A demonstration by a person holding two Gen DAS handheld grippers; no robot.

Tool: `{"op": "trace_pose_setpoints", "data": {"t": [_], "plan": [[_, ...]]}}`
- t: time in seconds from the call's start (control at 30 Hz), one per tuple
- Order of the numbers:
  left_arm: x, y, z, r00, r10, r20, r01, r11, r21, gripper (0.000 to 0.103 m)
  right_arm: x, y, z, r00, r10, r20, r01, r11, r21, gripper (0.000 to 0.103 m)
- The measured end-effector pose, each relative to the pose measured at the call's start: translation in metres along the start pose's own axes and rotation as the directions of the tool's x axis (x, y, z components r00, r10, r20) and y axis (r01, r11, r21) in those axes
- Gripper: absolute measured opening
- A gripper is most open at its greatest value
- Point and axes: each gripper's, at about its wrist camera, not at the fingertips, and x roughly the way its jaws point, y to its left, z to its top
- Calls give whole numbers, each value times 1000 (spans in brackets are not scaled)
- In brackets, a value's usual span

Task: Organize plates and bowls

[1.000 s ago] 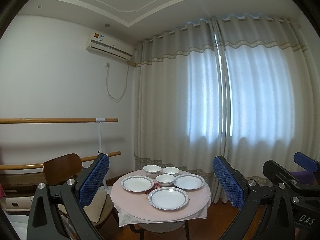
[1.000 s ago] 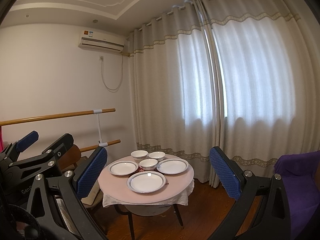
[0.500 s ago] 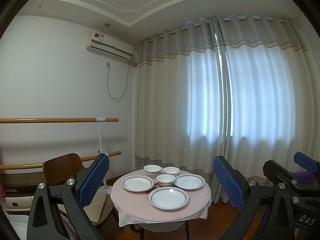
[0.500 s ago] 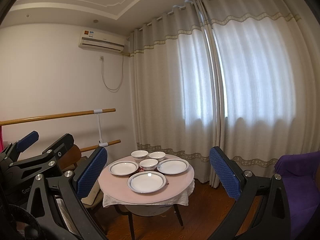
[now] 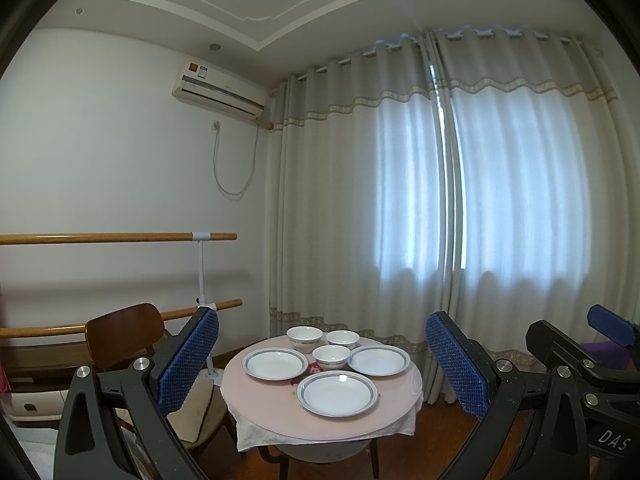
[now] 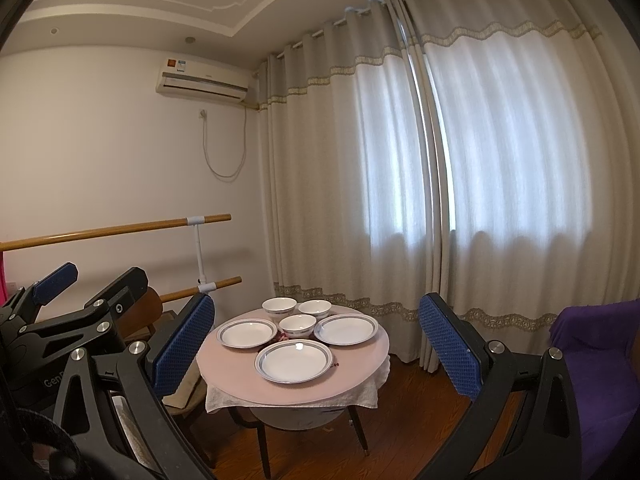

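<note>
A small round table (image 5: 256, 408) (image 6: 360, 376) with a pink top stands some way ahead. On it lie three white plates with blue-grey rims: a near plate (image 5: 338, 393) (image 6: 294, 361), a left plate (image 5: 275, 364) (image 6: 247, 333) and a right plate (image 5: 379, 360) (image 6: 346, 329). Three white bowls (image 5: 331, 357) (image 6: 297, 325) sit behind and between them. My left gripper (image 5: 320, 364) is open, held well short of the table. My right gripper (image 6: 316, 352) is open too, with nothing between its blue pads.
A wooden chair (image 5: 120, 332) with a cushion stands left of the table. Two wooden wall bars (image 5: 120, 237) run along the left wall. Long curtains (image 5: 440, 220) hang behind. A purple-covered seat (image 6: 596, 360) is at right. Wooden floor (image 6: 408, 428) surrounds the table.
</note>
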Motion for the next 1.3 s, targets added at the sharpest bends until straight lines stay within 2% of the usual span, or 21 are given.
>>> {"op": "trace_pose_setpoints", "data": {"t": [0.93, 1.13, 1.3], "plan": [[18, 0, -2, 999, 2, -39, -3, 1000, -11, 102, 29, -9, -20, 999, 6, -40, -6, 1000, 11, 103], [46, 1, -14, 997, 4, -80, -5, 1000, -12, 102, 61, -11, -35, 996, 7, -89, -6, 1000, 14, 103], [99, 17, -43, 985, 20, -173, -26, 999, -35, 102, 110, -17, -64, 984, 7, -180, -3, 1000, 21, 103]]}}
